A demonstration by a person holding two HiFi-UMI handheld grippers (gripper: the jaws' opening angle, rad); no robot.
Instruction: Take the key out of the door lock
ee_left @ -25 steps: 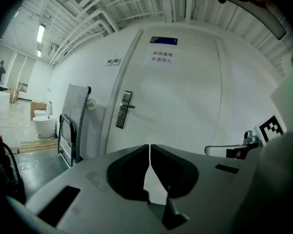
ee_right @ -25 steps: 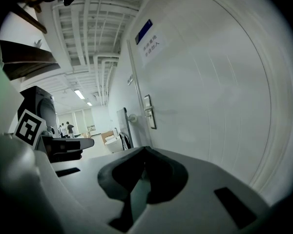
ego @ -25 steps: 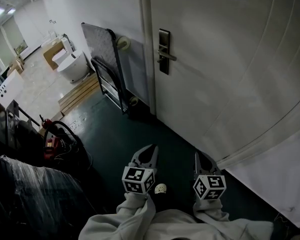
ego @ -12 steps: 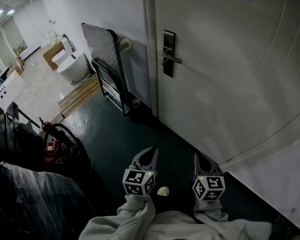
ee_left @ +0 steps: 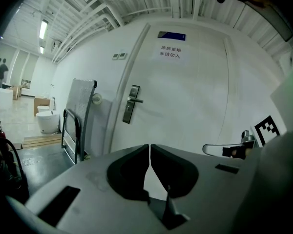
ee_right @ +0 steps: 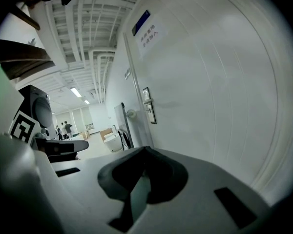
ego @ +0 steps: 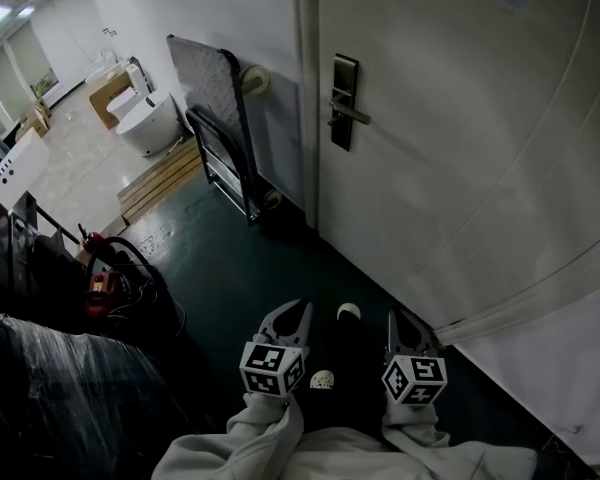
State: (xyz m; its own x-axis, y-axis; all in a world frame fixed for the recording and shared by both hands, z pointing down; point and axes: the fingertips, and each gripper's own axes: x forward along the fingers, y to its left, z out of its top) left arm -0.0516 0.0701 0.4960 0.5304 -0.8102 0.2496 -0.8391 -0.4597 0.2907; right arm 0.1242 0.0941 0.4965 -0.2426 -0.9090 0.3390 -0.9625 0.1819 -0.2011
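The white door (ego: 460, 148) carries a dark metal lock plate with a lever handle (ego: 344, 101), also seen in the left gripper view (ee_left: 131, 104) and the right gripper view (ee_right: 148, 106). No key can be made out at this distance. My left gripper (ego: 300, 313) and right gripper (ego: 394, 320) are held low in front of me, side by side, well short of the door. Both point toward it with the jaws closed tip to tip and nothing between them. The left gripper (ee_left: 150, 146) faces the lock; the right gripper (ee_right: 145, 149) looks along the door.
A folded platform trolley (ego: 218, 118) leans on the wall left of the door. Further left are a white toilet (ego: 145, 128), wooden pallets (ego: 160, 178), a red device with black hoses (ego: 105, 288) and a plastic-wrapped bulk (ego: 60, 388). A shoe tip (ego: 348, 311) shows between the grippers.
The view has drawn a little nearer to the door, and the lock plate sits further right in the picture. A shoe tip has come into view between the two grippers. Both jaws stay closed.
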